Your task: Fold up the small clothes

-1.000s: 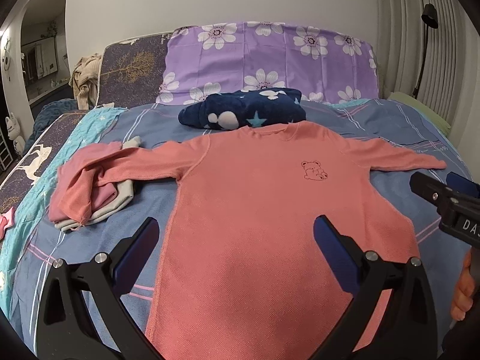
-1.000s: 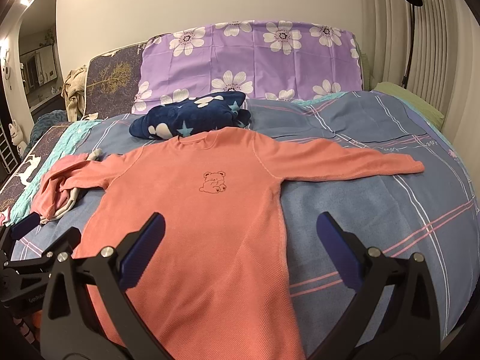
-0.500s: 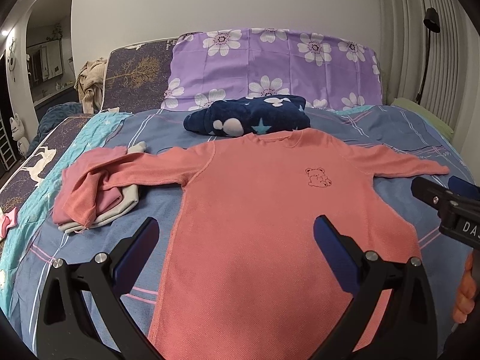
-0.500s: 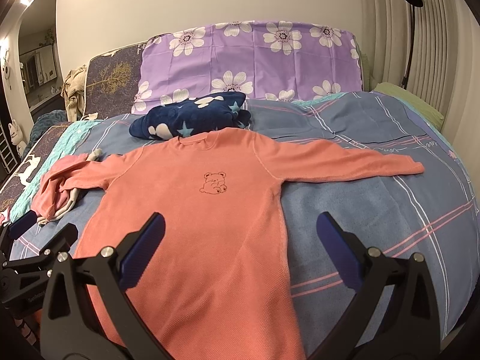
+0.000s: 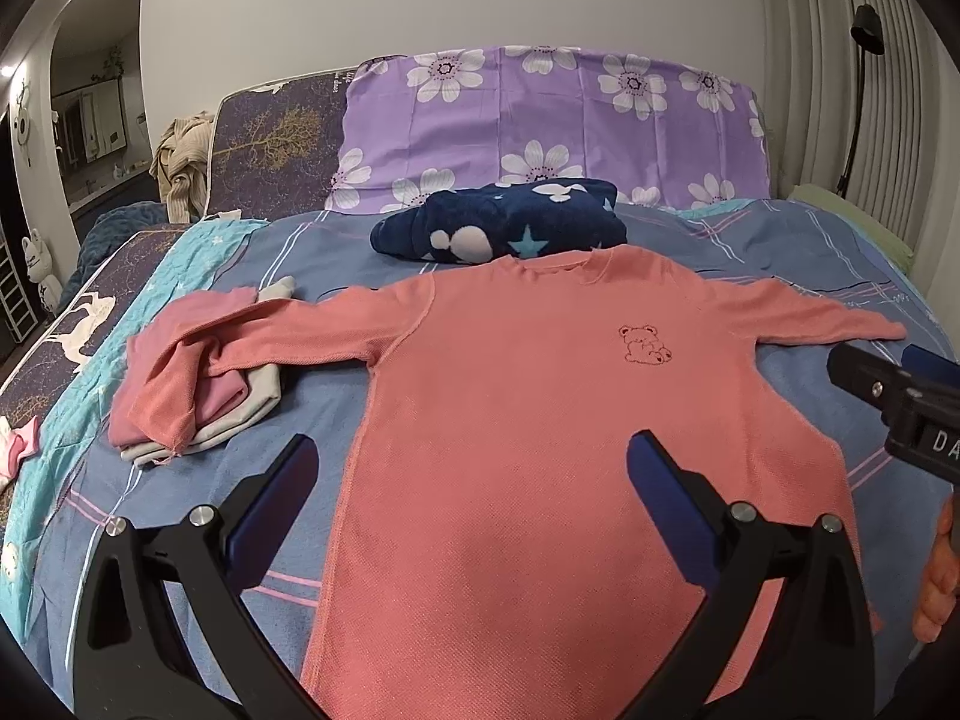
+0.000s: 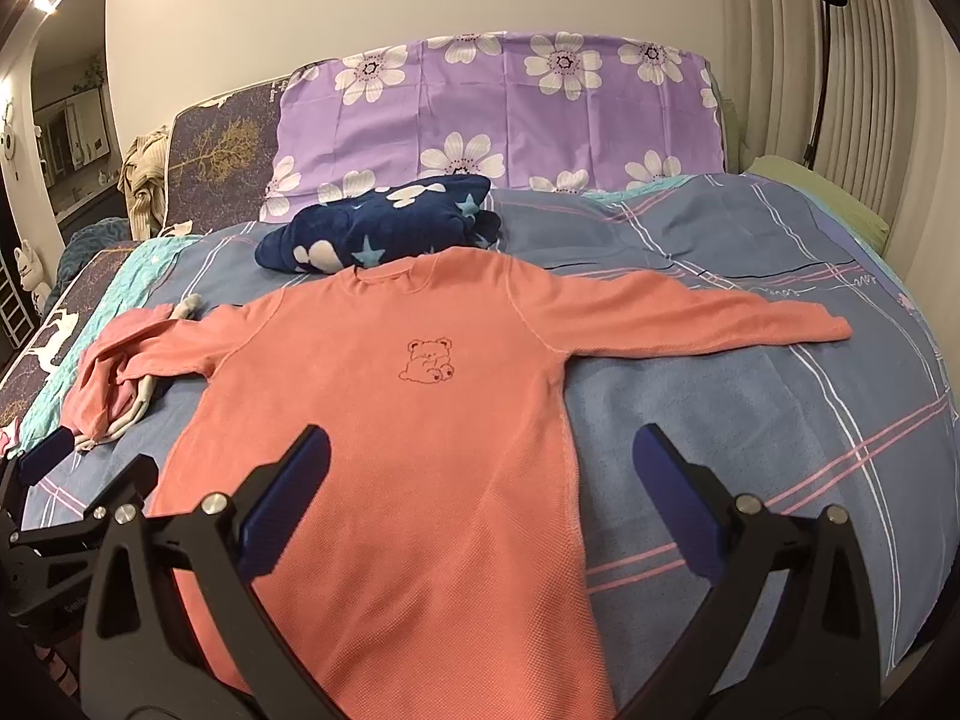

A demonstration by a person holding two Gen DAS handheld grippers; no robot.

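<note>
Two grippers, both spread wide, nothing held. Left gripper (image 5: 474, 480) hovers low centre of the left wrist frame, blue-padded fingers (image 5: 276, 495) apart over the lower body of the salmon long-sleeve shirt (image 5: 540, 420). Right gripper (image 6: 480, 477) hovers low centre of the right wrist frame, fingers (image 6: 675, 501) equally wide, one over the shirt hem area, the other over the bare blue plaid bedsheet (image 6: 780, 420).

Shirt lies flat, front up, in the middle of the frame, small bear outline (image 5: 645, 345) on the chest, both sleeves stretched out sideways. Its frame-left sleeve end drapes over a small stack of folded clothes (image 5: 210, 420), pink and cream, at mid left. Collar just touches a navy fleece bundle with stars (image 5: 504, 228) at upper centre. Purple flowered pillow (image 5: 540, 120) stands behind it against the wall. Black floor lamp (image 5: 867, 30) at upper right. Part of a hand (image 5: 936, 588) shows at the lower right edge of the left wrist frame.
</note>
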